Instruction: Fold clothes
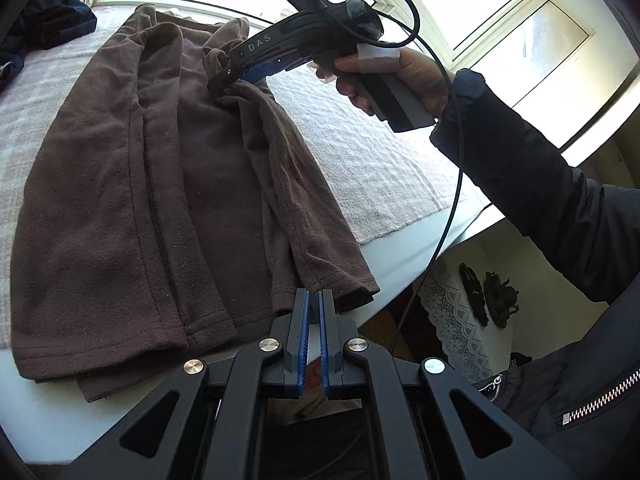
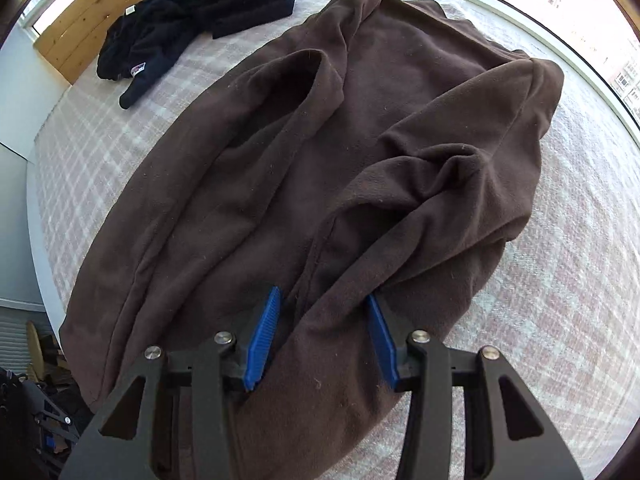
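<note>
A brown fleece top (image 1: 120,200) (image 2: 320,120) lies lengthwise on a checked tablecloth (image 1: 360,140), both sides folded in toward the middle. Its right sleeve runs down to a cuff (image 1: 352,292) at the table's near edge. My left gripper (image 1: 314,300) is shut on that cuff, with a thin slit between its blue pads. My right gripper (image 1: 220,80) (image 2: 322,320) sits at the sleeve's upper end near the shoulder. It is open, its pads (image 2: 264,340) wide apart and straddling a raised ridge of fabric.
A dark navy garment (image 1: 52,24) (image 2: 192,12) lies crumpled at the far left corner of the table. A person's hand (image 1: 400,76) and dark jacket sleeve (image 1: 520,180) hold the right gripper; its black cable (image 1: 456,200) hangs down. Windows line the far side.
</note>
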Demonstrator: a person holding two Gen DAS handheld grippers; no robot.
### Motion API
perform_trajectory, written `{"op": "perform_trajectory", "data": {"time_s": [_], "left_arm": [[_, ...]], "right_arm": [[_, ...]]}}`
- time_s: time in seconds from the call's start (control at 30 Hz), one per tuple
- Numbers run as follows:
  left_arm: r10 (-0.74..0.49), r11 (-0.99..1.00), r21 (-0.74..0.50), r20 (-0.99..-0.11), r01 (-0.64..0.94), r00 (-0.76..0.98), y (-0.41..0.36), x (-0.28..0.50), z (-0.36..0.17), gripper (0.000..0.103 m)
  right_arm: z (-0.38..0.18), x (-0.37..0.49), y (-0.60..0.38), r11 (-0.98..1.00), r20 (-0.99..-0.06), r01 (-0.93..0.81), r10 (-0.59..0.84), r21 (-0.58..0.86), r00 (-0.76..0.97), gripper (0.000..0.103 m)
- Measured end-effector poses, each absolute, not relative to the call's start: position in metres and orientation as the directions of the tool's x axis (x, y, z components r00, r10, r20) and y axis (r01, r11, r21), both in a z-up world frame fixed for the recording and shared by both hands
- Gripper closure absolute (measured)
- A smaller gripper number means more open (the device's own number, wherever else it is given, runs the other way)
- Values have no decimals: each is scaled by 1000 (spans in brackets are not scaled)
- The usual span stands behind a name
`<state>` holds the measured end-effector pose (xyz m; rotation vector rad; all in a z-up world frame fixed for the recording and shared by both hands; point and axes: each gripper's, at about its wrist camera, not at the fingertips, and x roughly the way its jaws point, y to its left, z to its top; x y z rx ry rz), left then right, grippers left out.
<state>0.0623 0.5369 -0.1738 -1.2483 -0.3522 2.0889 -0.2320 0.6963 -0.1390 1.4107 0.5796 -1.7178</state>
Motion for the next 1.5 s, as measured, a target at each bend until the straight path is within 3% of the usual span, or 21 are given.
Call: {"op": "perform_trajectory", "data": {"time_s": [0.2, 0.3, 0.4, 0.43, 0.47, 0.5, 0.53, 0.8, 1.0, 1.1, 1.2, 1.37, 1.5], "left_arm": [[602, -726, -345, -738, -595, -307, 581, 27, -142, 100], [567, -675, -272, -786, -686, -247, 613, 10, -150, 96], [466, -650, -197, -867, -734, -179, 638, -1, -175, 95], [428, -646, -180, -890, -741, -157, 641, -1, -184, 96], [412, -641, -165, -898, -750, -154, 641, 2, -187, 96], [402, -633, -150, -902, -759, -157, 639, 6, -187, 95], [392, -626, -135, -906, -768, -160, 637, 10, -187, 95], [324, -544, -47, -933, -838, -158, 636, 24, -163, 95], [313, -553, 113, -890, -825, -332, 653, -53, -124, 91], [283, -564, 166, -881, -809, -379, 662, -98, -134, 91], [227, -584, 141, -917, -800, -327, 657, -124, -165, 91], [233, -562, 180, -902, -807, -364, 646, -98, -188, 95], [241, -567, 228, -873, -792, -424, 648, -81, -193, 103]], "right_arm": [[-135, -251, 718, -588, -899, 728, -429, 352, 89, 58], [-127, -262, 737, -599, -845, 654, -522, 463, 120, 58], [-104, -259, 759, -621, -849, 680, -528, 389, 3, 60], [-96, -256, 767, -632, -858, 698, -512, 336, -51, 67], [-94, -254, 769, -633, -863, 712, -500, 303, -76, 86], [-97, -253, 769, -627, -867, 725, -491, 286, -82, 96], [-99, -252, 770, -620, -872, 737, -482, 268, -88, 99], [-108, -251, 754, -533, -880, 812, -473, 238, -53, 99], [-87, -293, 758, -586, -864, 786, -483, 196, -145, 99], [-78, -336, 758, -639, -861, 751, -464, 163, -208, 99], [-91, -369, 738, -657, -880, 744, -420, 124, -224, 99], [-139, -401, 690, -633, -915, 770, -355, 86, -191, 99], [-142, -423, 678, -648, -904, 751, -388, 127, -182, 101]]}}
